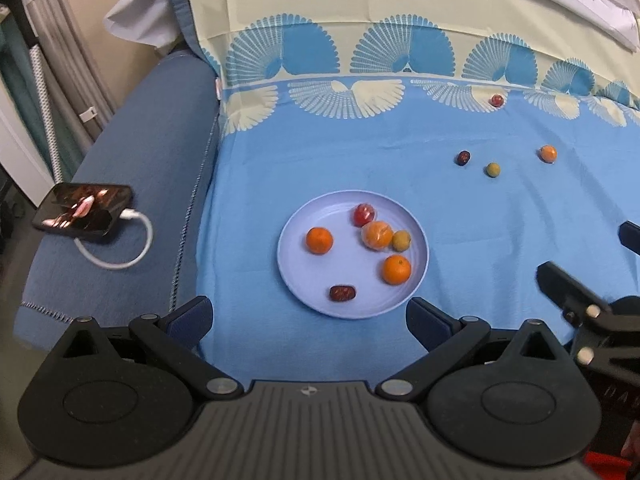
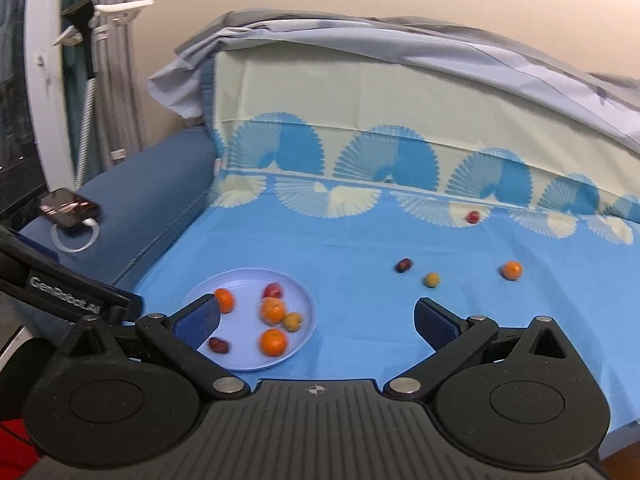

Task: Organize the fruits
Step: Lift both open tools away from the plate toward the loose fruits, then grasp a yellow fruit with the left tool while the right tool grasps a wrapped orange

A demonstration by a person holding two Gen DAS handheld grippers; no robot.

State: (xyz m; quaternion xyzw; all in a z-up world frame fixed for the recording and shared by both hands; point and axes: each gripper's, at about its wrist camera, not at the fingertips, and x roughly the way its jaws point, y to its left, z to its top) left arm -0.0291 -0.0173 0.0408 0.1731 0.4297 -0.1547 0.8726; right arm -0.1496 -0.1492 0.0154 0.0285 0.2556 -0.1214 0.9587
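Note:
A pale lilac plate [image 1: 304, 280] [image 2: 296, 300] lies on the blue cloth and holds several fruits: oranges, a red one, a yellow-green one and a dark date [image 1: 342, 293]. Further back on the cloth lie a dark plum [image 1: 463, 157] [image 2: 403, 265], a yellow-green fruit [image 1: 493, 169] [image 2: 432, 279], a small orange [image 1: 548, 153] [image 2: 511, 270] and a red fruit [image 1: 497, 100] [image 2: 473, 217]. My left gripper [image 1: 310, 320] hangs open just short of the plate, holding nothing. My right gripper [image 2: 318, 324] is open and empty, right of the plate.
A phone [image 1: 83, 213] [image 2: 68, 207] with a white cable lies on the blue sofa arm at left. A patterned cloth covers the backrest [image 1: 360, 12] behind the fruit. The other gripper's black body [image 1: 580, 304] shows at the right of the left wrist view.

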